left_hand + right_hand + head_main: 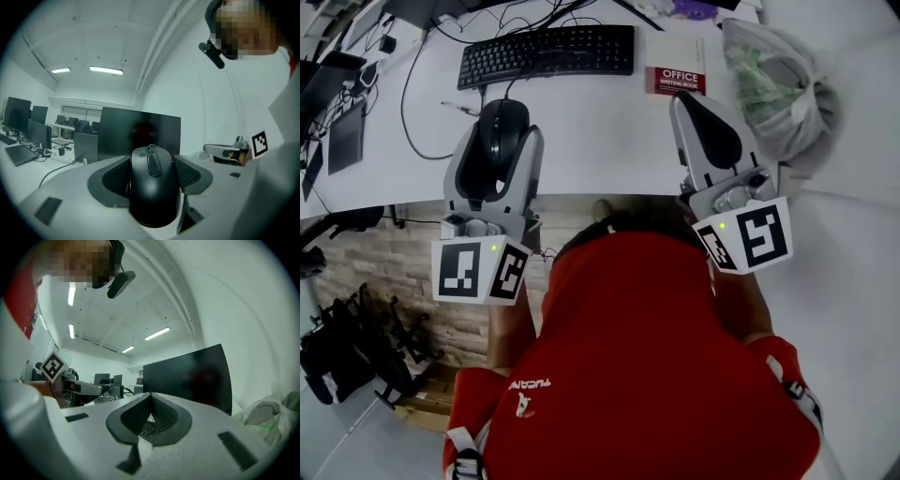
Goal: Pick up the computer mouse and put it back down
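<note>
A black corded computer mouse (502,129) sits between the jaws of my left gripper (501,141), which is shut on it and holds it over the white desk (600,145). In the left gripper view the mouse (152,185) fills the gap between the dark pads, with its wheel facing up and its nose pointing away. My right gripper (689,101) is off to the right over the desk's front edge. Its jaws are shut with the tips together, and in the right gripper view that gripper (150,397) holds nothing.
A black keyboard (548,52) lies at the back of the desk. A red writing book (675,81) and a clear plastic bag (778,84) are at the right. Cables and a dark tablet (347,136) are at the left. A dark monitor (140,131) stands ahead.
</note>
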`<control>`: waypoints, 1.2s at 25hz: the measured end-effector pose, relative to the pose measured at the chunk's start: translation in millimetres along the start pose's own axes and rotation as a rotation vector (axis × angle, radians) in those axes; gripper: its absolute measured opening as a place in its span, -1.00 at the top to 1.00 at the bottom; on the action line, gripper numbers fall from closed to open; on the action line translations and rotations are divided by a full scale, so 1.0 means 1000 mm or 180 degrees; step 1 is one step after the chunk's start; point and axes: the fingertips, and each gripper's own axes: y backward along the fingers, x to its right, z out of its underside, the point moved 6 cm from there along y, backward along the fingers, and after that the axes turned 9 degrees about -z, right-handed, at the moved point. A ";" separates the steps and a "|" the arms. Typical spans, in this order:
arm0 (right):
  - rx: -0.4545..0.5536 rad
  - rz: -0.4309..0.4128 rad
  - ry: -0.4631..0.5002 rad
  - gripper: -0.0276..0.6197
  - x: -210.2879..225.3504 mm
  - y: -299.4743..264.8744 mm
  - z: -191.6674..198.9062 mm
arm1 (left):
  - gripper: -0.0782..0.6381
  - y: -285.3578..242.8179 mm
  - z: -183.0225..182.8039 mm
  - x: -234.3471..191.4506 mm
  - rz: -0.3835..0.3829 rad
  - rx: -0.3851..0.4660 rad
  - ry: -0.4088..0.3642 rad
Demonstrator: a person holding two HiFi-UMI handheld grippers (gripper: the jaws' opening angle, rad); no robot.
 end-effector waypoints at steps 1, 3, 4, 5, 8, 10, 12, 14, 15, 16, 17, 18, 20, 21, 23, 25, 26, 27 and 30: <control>0.0009 0.0000 0.0008 0.90 0.000 0.000 -0.002 | -0.02 0.001 -0.004 0.000 0.0008 0.0028 -0.0009; 0.0021 0.0000 0.0023 0.90 0.000 -0.001 -0.005 | -0.02 0.001 -0.009 0.000 0.0025 0.0068 -0.0025; 0.0023 0.0001 0.0028 0.90 -0.001 -0.001 -0.005 | -0.02 0.001 -0.010 0.000 0.0032 0.0079 -0.0033; 0.0022 0.0003 0.0029 0.90 -0.001 -0.001 -0.005 | -0.02 0.001 -0.010 0.000 0.0037 0.0083 -0.0041; 0.0000 0.0015 0.0024 0.90 -0.001 -0.002 -0.003 | -0.02 -0.002 -0.005 0.000 0.0049 0.0044 -0.0051; -0.0021 0.0027 0.0018 0.90 0.000 -0.001 0.000 | -0.02 -0.006 0.004 0.000 0.0056 -0.0024 -0.0051; -0.0048 0.0041 0.0010 0.90 0.001 -0.001 0.003 | -0.02 -0.010 0.014 0.000 0.0059 -0.0113 -0.0049; -0.0075 0.0055 0.0003 0.90 0.001 -0.001 0.006 | -0.02 -0.014 0.028 -0.001 0.0076 -0.0165 -0.0056; -0.0090 0.0062 0.0001 0.90 0.001 -0.001 0.008 | -0.02 -0.017 0.037 -0.003 0.0092 -0.0173 -0.0061; -0.0106 0.0069 -0.0001 0.90 0.001 -0.001 0.009 | -0.02 -0.019 0.045 -0.004 0.0106 -0.0196 -0.0060; -0.0122 0.0076 -0.0002 0.90 0.002 -0.001 0.011 | -0.02 -0.022 0.053 -0.004 0.0111 -0.0238 -0.0053; -0.0139 0.0082 -0.0004 0.90 0.002 -0.001 0.013 | -0.02 -0.024 0.060 -0.005 0.0109 -0.0289 -0.0043; -0.0171 0.0093 -0.0006 0.90 0.002 0.000 0.017 | -0.02 -0.028 0.075 -0.007 0.0094 -0.0394 -0.0024; -0.0187 0.0098 -0.0007 0.90 0.002 0.000 0.019 | -0.02 -0.029 0.082 -0.008 0.0085 -0.0442 -0.0020; -0.0221 0.0106 -0.0008 0.90 0.002 0.000 0.023 | -0.02 -0.033 0.096 -0.010 0.0063 -0.0533 -0.0016; -0.0256 0.0111 -0.0009 0.90 0.001 -0.001 0.027 | -0.02 -0.036 0.110 -0.012 0.0041 -0.0625 -0.0006; -0.0274 0.0112 -0.0008 0.90 0.001 -0.001 0.030 | -0.02 -0.038 0.118 -0.013 0.0033 -0.0674 -0.0001; -0.0293 0.0113 -0.0007 0.90 0.000 -0.002 0.032 | -0.02 -0.041 0.125 -0.015 0.0027 -0.0726 -0.0003; -0.0355 0.0122 -0.0008 0.90 0.000 -0.004 0.039 | -0.02 -0.048 0.147 -0.016 0.0035 -0.0910 -0.0040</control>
